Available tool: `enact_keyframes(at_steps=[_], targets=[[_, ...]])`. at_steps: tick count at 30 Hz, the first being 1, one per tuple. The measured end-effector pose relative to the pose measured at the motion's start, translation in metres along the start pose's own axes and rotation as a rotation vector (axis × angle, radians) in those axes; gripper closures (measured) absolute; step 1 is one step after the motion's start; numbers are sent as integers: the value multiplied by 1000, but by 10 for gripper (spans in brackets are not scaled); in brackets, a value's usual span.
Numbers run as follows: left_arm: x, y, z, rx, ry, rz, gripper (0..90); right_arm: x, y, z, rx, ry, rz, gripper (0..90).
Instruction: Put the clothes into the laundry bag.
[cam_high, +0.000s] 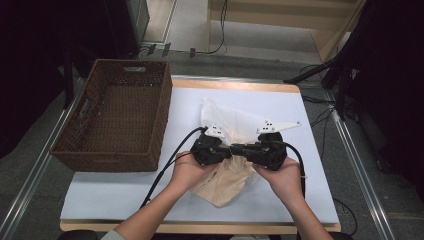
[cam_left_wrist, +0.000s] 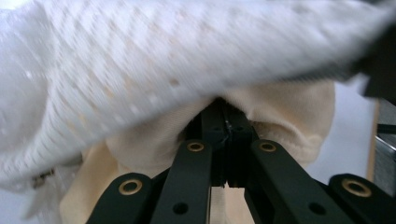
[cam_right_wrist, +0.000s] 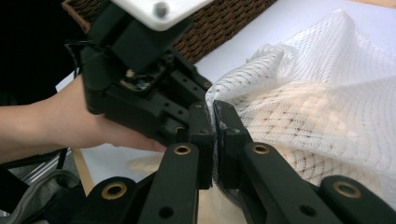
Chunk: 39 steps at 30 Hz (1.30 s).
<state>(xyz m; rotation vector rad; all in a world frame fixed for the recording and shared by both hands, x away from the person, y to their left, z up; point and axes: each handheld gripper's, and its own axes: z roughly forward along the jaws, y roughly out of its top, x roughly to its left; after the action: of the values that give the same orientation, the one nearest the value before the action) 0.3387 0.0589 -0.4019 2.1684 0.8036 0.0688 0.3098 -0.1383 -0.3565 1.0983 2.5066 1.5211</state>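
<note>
Right at the middle of the table (cam_high: 125, 192), toward your edge of it, lay the white mesh bag (cam_high: 225, 117) with a cream cloth (cam_high: 222, 185) partly inside it. The mesh spread away from you over the pale tabletop, while the cream cloth spilled out toward you, beneath and between your hands.

You had your left gripper (cam_high: 229, 150) clamped on the cream cloth: in the left gripper view its black jaws stood pressed together with a fold of the cloth (cam_left_wrist: 289, 116) pinched at their tips, and the blurred white mesh (cam_left_wrist: 140, 70) draped across above them.

You had your right gripper (cam_high: 236, 149) fastened on the mesh bag. In the right gripper view its jaws were closed on the edge of the netting (cam_right_wrist: 327, 102), a thin layer of it caught between the pads, and the cream cloth showed through the mesh just beyond.

Your two grippers pointed at each other, tips all but meeting above the bundle; in the right gripper view the left gripper (cam_right_wrist: 140, 88) sat just beside the right one's jaws, your hand behind it.

To your left, the brown wicker basket (cam_high: 117, 117) stood on the table's left side, near the bag but not touching it.
</note>
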Motion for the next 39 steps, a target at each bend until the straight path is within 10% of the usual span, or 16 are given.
enact_keyframes(at_steps=[26,39], targets=[[37,10,44,27,9,-94,897,-19,-8,0,6,-36,46,882],[29,11,6,43,-98,-52,482,-29,-13,-2,1,-63,59,881]])
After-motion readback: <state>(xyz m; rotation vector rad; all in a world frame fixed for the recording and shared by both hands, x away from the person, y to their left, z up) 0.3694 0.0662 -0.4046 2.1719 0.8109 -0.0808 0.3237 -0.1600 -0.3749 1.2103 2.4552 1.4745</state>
